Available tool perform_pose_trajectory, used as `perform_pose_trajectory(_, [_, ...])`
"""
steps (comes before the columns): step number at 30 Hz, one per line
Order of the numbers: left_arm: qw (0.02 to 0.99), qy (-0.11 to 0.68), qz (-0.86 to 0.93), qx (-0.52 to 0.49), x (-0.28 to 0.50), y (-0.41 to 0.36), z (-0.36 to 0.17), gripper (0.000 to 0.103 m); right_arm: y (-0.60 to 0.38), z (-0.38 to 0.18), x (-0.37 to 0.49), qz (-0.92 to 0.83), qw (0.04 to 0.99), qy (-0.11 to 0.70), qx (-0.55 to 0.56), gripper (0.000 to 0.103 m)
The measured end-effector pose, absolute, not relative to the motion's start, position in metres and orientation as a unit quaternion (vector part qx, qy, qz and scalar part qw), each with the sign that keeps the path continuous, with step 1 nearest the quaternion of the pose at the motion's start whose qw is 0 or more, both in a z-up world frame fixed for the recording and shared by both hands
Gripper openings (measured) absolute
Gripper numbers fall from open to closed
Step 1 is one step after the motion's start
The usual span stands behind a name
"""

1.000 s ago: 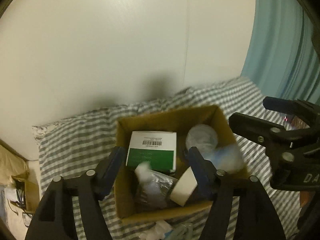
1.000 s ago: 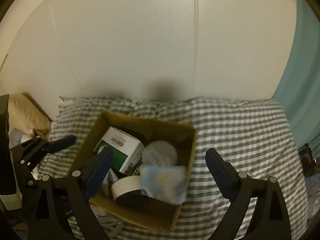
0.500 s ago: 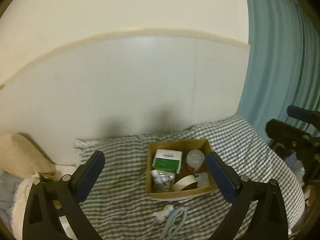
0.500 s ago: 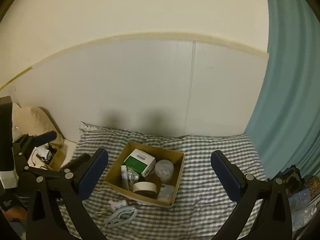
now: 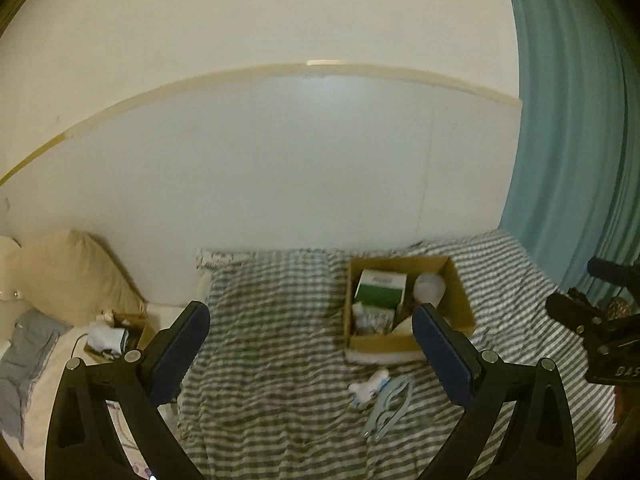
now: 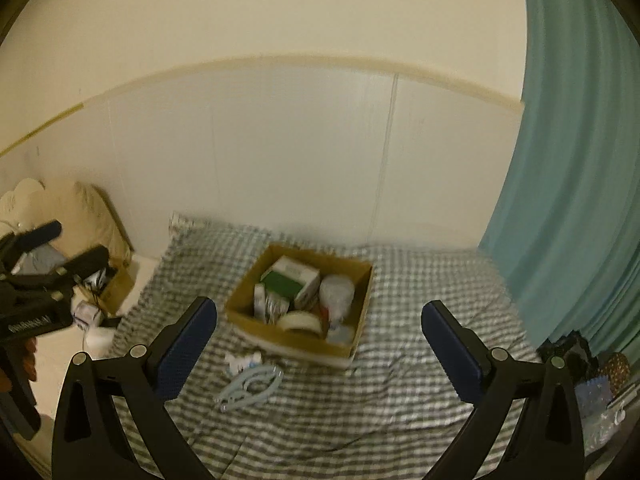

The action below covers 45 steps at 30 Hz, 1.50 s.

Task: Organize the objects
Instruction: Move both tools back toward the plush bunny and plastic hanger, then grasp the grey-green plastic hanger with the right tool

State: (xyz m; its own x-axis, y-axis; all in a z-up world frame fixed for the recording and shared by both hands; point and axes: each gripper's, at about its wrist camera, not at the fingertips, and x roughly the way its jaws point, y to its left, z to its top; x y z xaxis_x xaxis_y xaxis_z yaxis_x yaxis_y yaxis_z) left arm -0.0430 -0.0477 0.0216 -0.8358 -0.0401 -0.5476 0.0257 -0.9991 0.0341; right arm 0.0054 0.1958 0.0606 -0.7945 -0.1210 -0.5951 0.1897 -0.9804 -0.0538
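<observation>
A cardboard box (image 5: 460, 300) (image 6: 240, 308) sits on a checked bedspread (image 5: 272, 340) (image 6: 420, 340). It holds a green and white carton (image 5: 380, 290) (image 6: 290, 278), a white round container (image 5: 429, 289) (image 6: 337, 294), a tape roll (image 6: 299, 322) and small packets. In front of the box lie a small white item (image 5: 368, 387) (image 6: 242, 360) and a pale blue folded hanger (image 5: 388, 404) (image 6: 250, 386). My left gripper (image 5: 310, 356) and right gripper (image 6: 318, 354) are open, empty, and held well back above the bed.
A beige pillow (image 5: 76, 276) and clutter lie at the left. A teal curtain (image 5: 572, 160) (image 6: 580, 180) hangs at the right. A white panelled wall (image 6: 280, 160) stands behind the bed. Dark items (image 6: 592, 368) sit at the bed's right edge.
Both grippers have pulled far back and up from the box, which now looks small and distant. Both have opened wider.
</observation>
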Motion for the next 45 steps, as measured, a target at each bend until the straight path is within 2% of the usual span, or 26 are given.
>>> perform_pose_trajectory(7, [0.023,0.007,-0.945,0.327,-0.033,-0.059,-0.063,0.103,0.185,-0.033,-0.007,-0.924,0.069,0.053,0.372,0.103])
perform_pose_trajectory(11, [0.042,-0.019,-0.931,0.363,-0.041,-0.056,-0.114,0.103,0.174,-0.084,-0.017,-0.907,0.072,0.055,0.410,0.103])
perform_pose_trajectory(15, [0.059,-0.008,-0.915,0.400,-0.058,-0.063,-0.147,0.103,0.159,-0.124,-0.031,-0.892,0.081,0.056,0.442,0.103])
perform_pose_trajectory(25, [0.093,-0.017,-0.904,0.418,-0.085,-0.080,-0.199,0.103,0.132,-0.180,-0.065,-0.865,0.102,0.032,0.490,0.103])
perform_pose_trajectory(32, [0.080,0.024,-0.890,0.448,-0.102,-0.093,-0.218,0.103,0.118,-0.213,-0.095,-0.843,0.113,0.006,0.525,0.103])
perform_pose_trajectory(35, [0.077,0.032,-0.887,0.454,-0.106,-0.095,-0.222,0.103,0.119,-0.225,-0.105,-0.832,0.125,-0.016,0.540,0.097])
perform_pose_trajectory(37, [0.076,0.037,-0.883,0.462,-0.109,-0.097,-0.226,0.103,0.120,-0.228,-0.107,-0.829,0.132,-0.023,0.543,0.086])
perform_pose_trajectory(39, [0.078,0.039,-0.880,0.468,-0.112,-0.096,-0.229,0.103,0.123,-0.226,-0.106,-0.828,0.138,-0.031,0.542,0.084])
perform_pose_trajectory(42, [0.074,0.033,-0.880,0.467,-0.115,-0.089,-0.227,0.103,0.131,-0.219,-0.101,-0.832,0.137,-0.037,0.537,0.072])
perform_pose_trajectory(45, [0.064,0.017,-0.885,0.460,-0.114,-0.076,-0.220,0.103,0.144,-0.206,-0.092,-0.841,0.128,-0.034,0.525,0.072])
